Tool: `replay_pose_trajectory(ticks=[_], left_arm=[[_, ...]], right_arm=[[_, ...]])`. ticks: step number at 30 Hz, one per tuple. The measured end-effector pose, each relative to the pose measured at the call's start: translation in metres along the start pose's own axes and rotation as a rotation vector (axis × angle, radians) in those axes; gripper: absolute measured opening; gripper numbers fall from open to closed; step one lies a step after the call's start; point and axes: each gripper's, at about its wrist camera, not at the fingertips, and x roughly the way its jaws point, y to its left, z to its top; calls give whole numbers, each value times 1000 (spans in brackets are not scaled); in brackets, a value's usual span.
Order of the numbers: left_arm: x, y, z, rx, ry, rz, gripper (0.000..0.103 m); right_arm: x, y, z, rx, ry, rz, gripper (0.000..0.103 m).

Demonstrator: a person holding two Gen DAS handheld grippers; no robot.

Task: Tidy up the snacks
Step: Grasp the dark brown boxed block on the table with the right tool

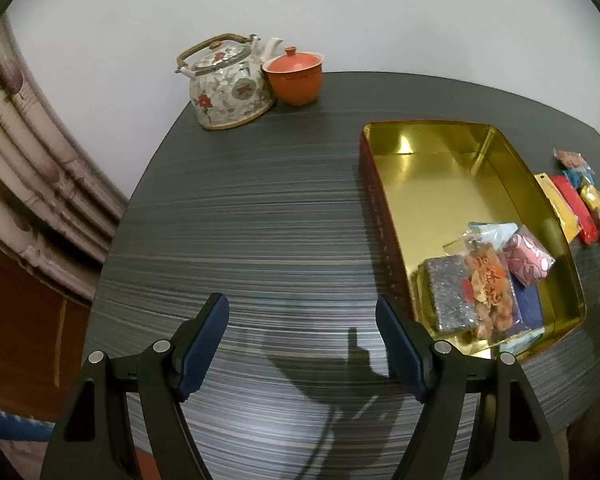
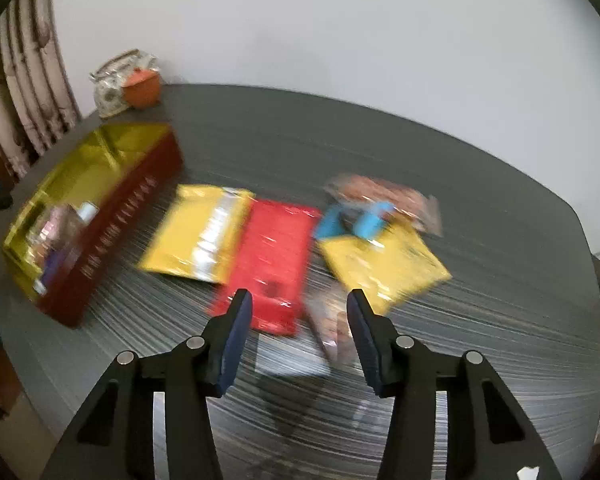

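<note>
A tin box (image 1: 420,123) with a gold inside and dark red walls stands on the striped dark table. At its near end lie a silver packet (image 1: 448,292), a clear bag of orange snacks (image 1: 490,288) and a pink packet (image 1: 530,256). My left gripper (image 1: 301,302) is open over bare table left of the tin, with nothing in it. The right wrist view is blurred. My right gripper (image 2: 299,295) is open above loose snacks beside the tin (image 2: 116,224): a yellow packet (image 2: 200,236), a red packet (image 2: 272,256), a second yellow one (image 2: 384,264), a blue one (image 2: 352,220) and a clear packet (image 2: 332,324).
A flowered teapot (image 1: 230,84) and an orange lidded cup (image 1: 296,76) stand at the table's far left corner against the white wall. The table (image 1: 240,220) ends in a rounded edge on the left, with pale curtain folds beyond it.
</note>
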Motion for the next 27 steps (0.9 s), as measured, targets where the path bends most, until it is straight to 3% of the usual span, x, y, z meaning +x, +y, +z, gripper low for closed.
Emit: replay_pose_trajectory(ticks=[5, 15, 27], left_arm=[[-7, -18, 3, 22, -16, -18, 76], [-27, -73, 17, 61, -28, -120, 76], [-30, -186, 46, 136, -3, -241, 76]], right_arm=[[13, -22, -11, -25, 33, 45, 39], [30, -18, -12, -104, 35, 116, 36], [25, -20, -26, -57, 8, 140, 28]])
